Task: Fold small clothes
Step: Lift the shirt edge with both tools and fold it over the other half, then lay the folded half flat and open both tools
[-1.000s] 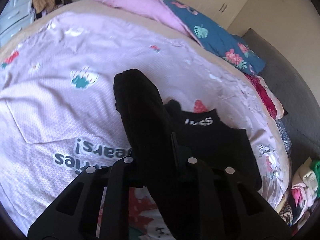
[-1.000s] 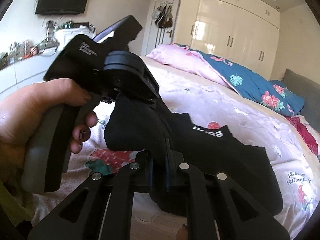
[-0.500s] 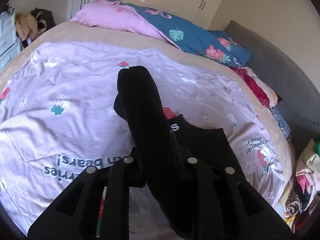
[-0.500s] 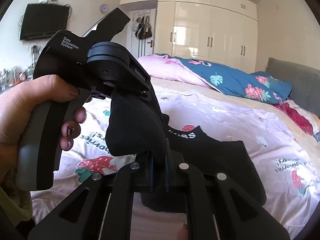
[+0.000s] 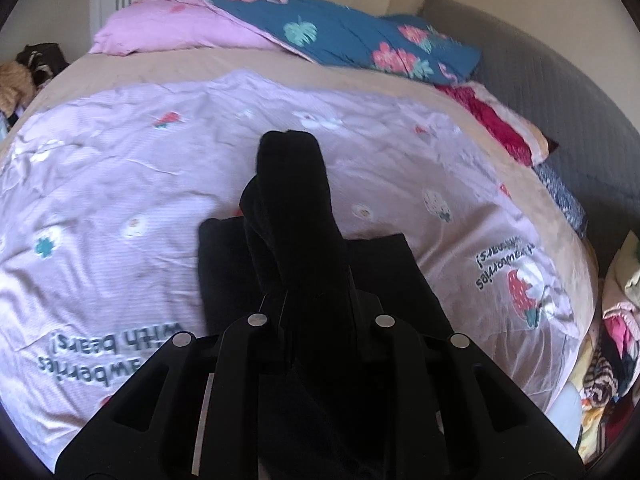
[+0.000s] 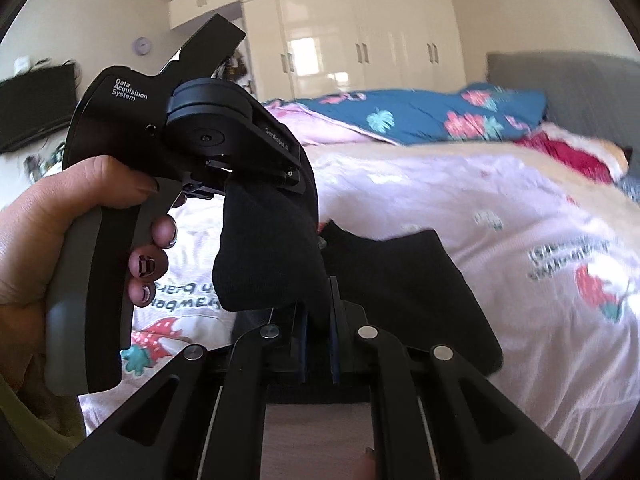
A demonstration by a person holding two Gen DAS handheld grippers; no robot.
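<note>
A small black garment (image 5: 380, 272) lies partly on the pink bedspread (image 5: 120, 184), its near edge lifted. My left gripper (image 5: 316, 300) is shut on a bunched fold of the black garment (image 5: 292, 184) that sticks up past the jaws. My right gripper (image 6: 318, 316) is shut on the same garment (image 6: 272, 256) beside it. The left gripper's body (image 6: 192, 128), held in a hand (image 6: 48, 232), sits close on the left in the right wrist view. The rest of the garment (image 6: 404, 280) trails onto the bed.
Pink and blue floral pillows (image 5: 340, 36) lie at the head of the bed. A grey headboard (image 5: 560, 92) stands at the right. A pile of clothes (image 5: 616, 344) lies off the bed's right edge. White wardrobes (image 6: 360, 48) line the far wall.
Both grippers have carried the held edge forward over the garment. The white lettering on the waistband is now covered, and the flat part looks shorter.
</note>
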